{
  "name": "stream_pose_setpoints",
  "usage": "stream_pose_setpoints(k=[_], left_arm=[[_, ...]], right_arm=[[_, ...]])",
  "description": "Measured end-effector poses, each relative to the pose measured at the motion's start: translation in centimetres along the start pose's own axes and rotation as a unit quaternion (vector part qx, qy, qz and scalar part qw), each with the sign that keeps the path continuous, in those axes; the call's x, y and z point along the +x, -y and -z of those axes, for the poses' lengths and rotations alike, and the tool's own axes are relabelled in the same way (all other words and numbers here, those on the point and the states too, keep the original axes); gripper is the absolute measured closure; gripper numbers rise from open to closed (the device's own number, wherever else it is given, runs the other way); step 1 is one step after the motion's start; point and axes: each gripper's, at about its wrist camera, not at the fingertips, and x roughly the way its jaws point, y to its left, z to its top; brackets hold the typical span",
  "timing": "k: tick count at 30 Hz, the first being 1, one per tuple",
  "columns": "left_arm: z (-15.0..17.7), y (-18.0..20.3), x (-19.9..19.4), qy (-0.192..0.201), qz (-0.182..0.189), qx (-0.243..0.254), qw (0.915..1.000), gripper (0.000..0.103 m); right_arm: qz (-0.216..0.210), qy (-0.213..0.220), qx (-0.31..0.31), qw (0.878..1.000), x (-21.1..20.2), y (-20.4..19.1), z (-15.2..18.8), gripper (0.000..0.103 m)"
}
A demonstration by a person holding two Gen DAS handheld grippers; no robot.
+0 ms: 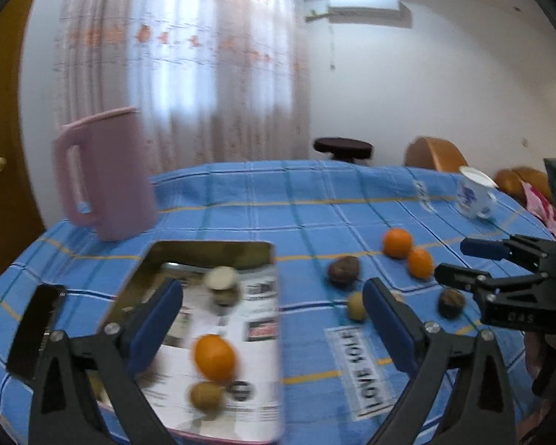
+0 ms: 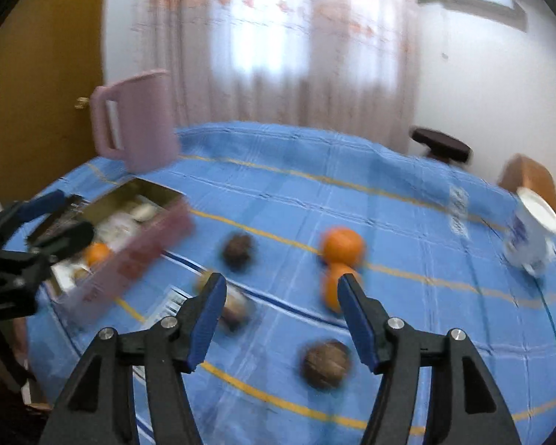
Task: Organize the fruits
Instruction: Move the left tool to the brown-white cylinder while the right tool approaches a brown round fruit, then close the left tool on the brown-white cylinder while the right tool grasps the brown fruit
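My left gripper (image 1: 274, 296) stands wide open over the right side of a paper-lined tin box (image 1: 204, 248). Nothing is between its fingers. In the box lie an orange (image 1: 215, 358), a brown kiwi-like fruit (image 1: 205, 395) and a pale round piece (image 1: 221, 278). On the blue cloth to the right sit two touching oranges (image 2: 343, 246), (image 2: 331, 287) and two dark brown fruits (image 2: 238, 251), (image 2: 326, 363). My right gripper (image 2: 281, 289) hangs open above the cloth and holds nothing. The nearer dark fruit lies below the gap between its fingers. A blurred small fruit (image 2: 235, 306) lies by its left finger.
A tall pink pitcher (image 1: 107, 178) stands behind the box at the table's far left. A white and blue cup (image 1: 476, 193) sits at the far right edge. The round table wears a blue checked cloth (image 1: 278, 204). A dark stool (image 1: 343, 148) and wooden chairs stand beyond it.
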Motion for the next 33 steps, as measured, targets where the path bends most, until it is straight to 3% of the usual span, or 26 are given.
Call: stream_pose_setpoints(k=[5,10,14,16,21,29,31,33], left_arm=[[-0.2,3.2,1.4,-0.027,0.031,0.02,0.9989,0.003],[0.0,6.0,3.1,-0.047,0.041,0.051,0.9968,0.011],[0.3,7.4,4.0,-0.073,0.069,0.058,0.9932,0.025],[0.5,7.9,4.6,-0.083,0.075,0.062,0.9918,0.029],[0.9,8.7,6.4,-0.121,0.098,0.064,0.9858,0.053],[1.1,9.4,8.0,-0.156,0.112,0.062,0.9794,0.059],[1.1,9.4,8.1,-0.157,0.109,0.062,0.9795,0.067],[1.1,9.6,8.0,-0.156,0.113,0.064,0.9792,0.067]], right_arm=[[0.02,-0.033,0.025,0.999,0.9,2.5,1.6,0.039],[0.011,-0.049,0.026,0.998,1.9,2.3,2.2,0.041],[0.003,-0.064,0.026,0.998,2.6,2.5,2.9,0.059],[-0.001,-0.066,0.029,0.997,2.7,2.7,3.0,0.059],[-0.011,-0.083,0.032,0.996,3.2,2.7,3.2,0.06],[-0.019,-0.1,0.031,0.994,3.9,2.5,3.2,0.062],[-0.019,-0.1,0.031,0.994,3.8,2.5,3.2,0.062],[-0.018,-0.095,0.029,0.995,3.6,2.4,3.2,0.062]])
